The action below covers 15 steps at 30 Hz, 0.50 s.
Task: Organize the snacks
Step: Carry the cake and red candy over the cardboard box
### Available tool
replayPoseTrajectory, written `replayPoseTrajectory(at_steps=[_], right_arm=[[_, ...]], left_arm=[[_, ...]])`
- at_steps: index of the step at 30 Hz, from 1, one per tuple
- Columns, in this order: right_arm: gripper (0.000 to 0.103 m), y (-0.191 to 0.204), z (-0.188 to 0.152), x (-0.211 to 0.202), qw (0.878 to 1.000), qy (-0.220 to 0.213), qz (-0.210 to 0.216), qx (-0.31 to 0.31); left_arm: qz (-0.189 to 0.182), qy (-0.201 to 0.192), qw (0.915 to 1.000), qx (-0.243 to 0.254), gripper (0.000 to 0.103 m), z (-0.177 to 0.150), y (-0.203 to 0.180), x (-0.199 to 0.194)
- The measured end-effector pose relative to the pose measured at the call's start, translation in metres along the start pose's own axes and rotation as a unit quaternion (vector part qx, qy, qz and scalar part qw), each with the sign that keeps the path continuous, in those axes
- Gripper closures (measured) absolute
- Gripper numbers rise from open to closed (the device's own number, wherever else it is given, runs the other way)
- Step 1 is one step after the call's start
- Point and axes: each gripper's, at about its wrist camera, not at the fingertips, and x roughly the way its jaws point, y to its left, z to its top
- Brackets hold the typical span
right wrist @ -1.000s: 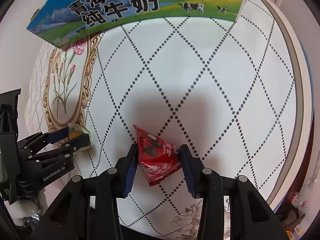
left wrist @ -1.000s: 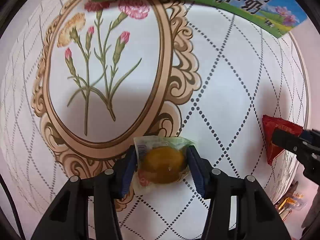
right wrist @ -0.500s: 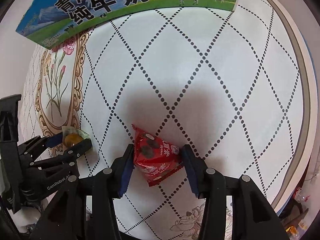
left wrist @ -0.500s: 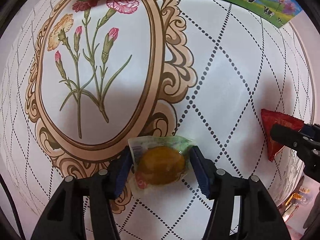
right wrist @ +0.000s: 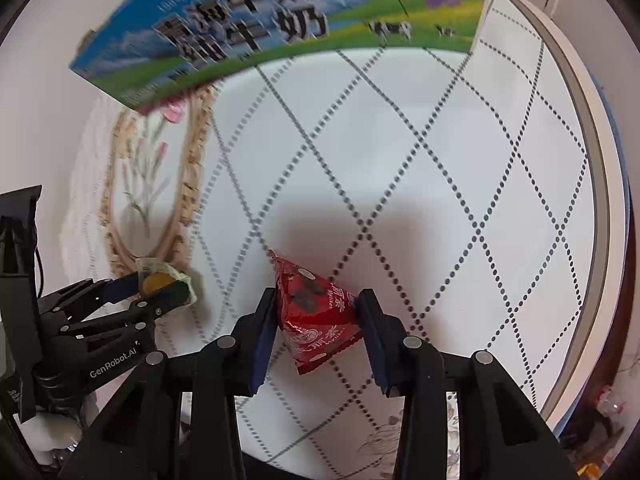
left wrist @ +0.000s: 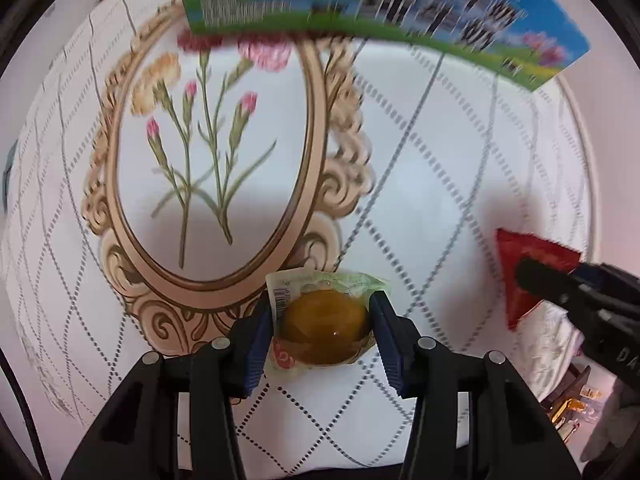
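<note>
My left gripper (left wrist: 322,328) is shut on a clear-wrapped yellow-brown snack (left wrist: 324,326), held above the white patterned tablecloth (left wrist: 440,184). My right gripper (right wrist: 318,320) is shut on a red triangular snack packet (right wrist: 316,316), also held above the cloth. In the left wrist view the red packet (left wrist: 520,264) and the right gripper (left wrist: 576,284) show at the right. In the right wrist view the left gripper (right wrist: 160,290) with the yellow snack (right wrist: 158,280) shows at the left.
A blue and green milk carton box (right wrist: 280,28) stands at the far side of the table; it also shows in the left wrist view (left wrist: 360,4). A flower oval (left wrist: 212,160) is printed on the cloth. The round table's rim (right wrist: 600,200) curves along the right.
Both grippers, still holding their snacks, have moved toward the milk box, which looks larger and blurred now. The grips are unchanged.
</note>
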Motion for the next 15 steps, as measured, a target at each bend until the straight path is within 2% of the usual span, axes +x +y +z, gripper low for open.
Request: replayPoseTrajectory(at_steps=[8, 12, 15], right_arm=[[0.061, 0.015, 0.020, -0.060, 0.997, -0.053, 0.058, -0.004], [0.061, 0.019, 0.052, -0.106, 0.991, -0.104, 0.080, -0.007], [0.061, 0.016, 0.084, -0.141, 0.987, -0.142, 0.076, -0.014]], left_arm=[[-0.052, -0.058, 0.9969, 0.009, 0.058, 0.039, -0.028, -0.081], [-0.076, -0.094, 0.9925, 0.021, 0.058, 0.082, -0.033, -0.125], [-0.071, -0.114, 0.9904, 0.034, 0.058, 0.120, -0.031, -0.144]])
